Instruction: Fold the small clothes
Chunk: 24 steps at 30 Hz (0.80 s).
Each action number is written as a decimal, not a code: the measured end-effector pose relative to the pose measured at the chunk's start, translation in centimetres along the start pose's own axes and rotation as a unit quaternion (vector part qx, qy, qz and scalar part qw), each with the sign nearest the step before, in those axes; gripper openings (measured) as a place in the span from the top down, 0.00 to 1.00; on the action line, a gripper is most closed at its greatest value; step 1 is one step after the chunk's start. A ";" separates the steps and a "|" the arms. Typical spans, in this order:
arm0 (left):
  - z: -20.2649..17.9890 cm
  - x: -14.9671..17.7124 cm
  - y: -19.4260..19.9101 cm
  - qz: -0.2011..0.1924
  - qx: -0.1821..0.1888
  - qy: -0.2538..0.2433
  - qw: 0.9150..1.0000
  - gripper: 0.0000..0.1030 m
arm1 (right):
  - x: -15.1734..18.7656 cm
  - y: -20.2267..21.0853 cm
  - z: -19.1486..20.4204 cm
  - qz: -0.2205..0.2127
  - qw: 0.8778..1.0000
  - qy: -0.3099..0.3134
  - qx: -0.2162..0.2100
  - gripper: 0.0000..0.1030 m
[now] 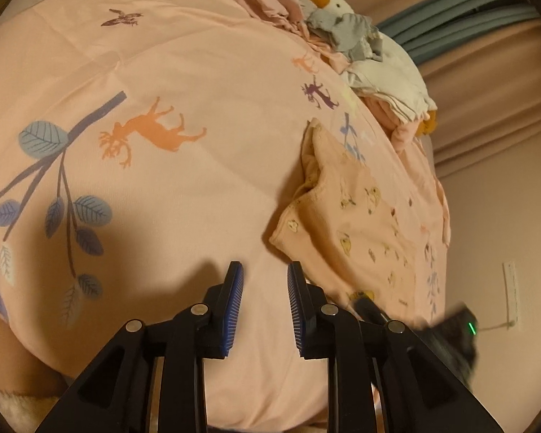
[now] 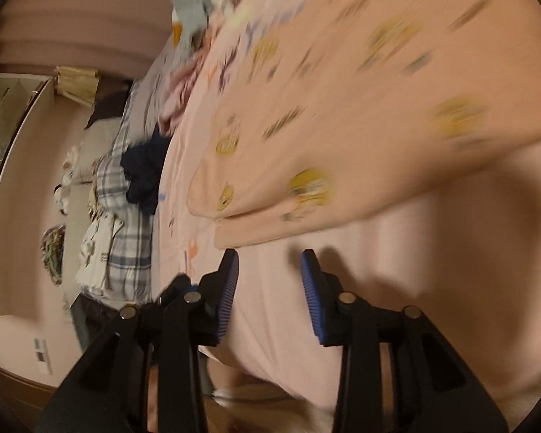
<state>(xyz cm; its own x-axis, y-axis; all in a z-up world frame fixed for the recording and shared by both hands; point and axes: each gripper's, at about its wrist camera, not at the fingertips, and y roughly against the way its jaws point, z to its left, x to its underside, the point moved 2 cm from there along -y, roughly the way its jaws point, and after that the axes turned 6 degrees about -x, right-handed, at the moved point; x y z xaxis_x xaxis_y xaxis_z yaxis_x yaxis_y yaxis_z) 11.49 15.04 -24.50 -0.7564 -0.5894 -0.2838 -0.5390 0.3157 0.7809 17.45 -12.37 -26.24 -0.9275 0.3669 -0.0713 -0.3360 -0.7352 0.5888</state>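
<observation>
With both the left gripper (image 1: 265,278) and right gripper (image 2: 269,265) held narrowly parted and empty, the garment (image 1: 357,216) lying on the bedspread (image 1: 169,72) could be unfolded if snagged.

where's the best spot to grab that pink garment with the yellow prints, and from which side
Probably the near corner of the pink printed garment, approached from the bare bedspread side. It lies flat, but that folded edge is raised and casts a shadow, giving the open left gripper a lip to pinch.
</observation>
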 end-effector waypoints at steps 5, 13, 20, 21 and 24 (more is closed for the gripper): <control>-0.2 0.1 -0.1 -0.002 -0.005 -0.019 1.000 0.79 | -1.4 -2.6 -0.1 -0.015 0.999 -0.028 -0.009 0.84; 1.1 -0.6 -1.2 0.022 -0.008 0.018 1.000 0.79 | -0.5 -1.7 0.0 0.004 0.999 0.006 -0.043 0.96; 0.6 -0.6 -1.5 0.014 -0.022 0.008 1.000 0.79 | 1.0 -0.3 -0.2 0.027 0.999 0.041 -0.016 0.96; 0.5 -0.5 -1.7 0.018 -0.021 0.008 1.000 0.79 | 1.6 -0.9 -0.5 0.043 0.998 0.035 -0.020 0.96; 0.2 -0.2 -2.3 0.029 -0.025 0.009 0.999 0.79 | 3.0 -2.5 -0.5 0.075 0.996 0.021 -0.039 1.00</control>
<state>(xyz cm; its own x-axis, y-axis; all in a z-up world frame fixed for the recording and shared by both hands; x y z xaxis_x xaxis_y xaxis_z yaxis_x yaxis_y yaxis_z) 12.81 14.62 -26.33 -0.7788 -0.5850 -0.2263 -0.4742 0.3130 0.8229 15.41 -9.75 -28.32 -0.9735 0.2277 -0.0218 -0.2042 -0.8222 0.5313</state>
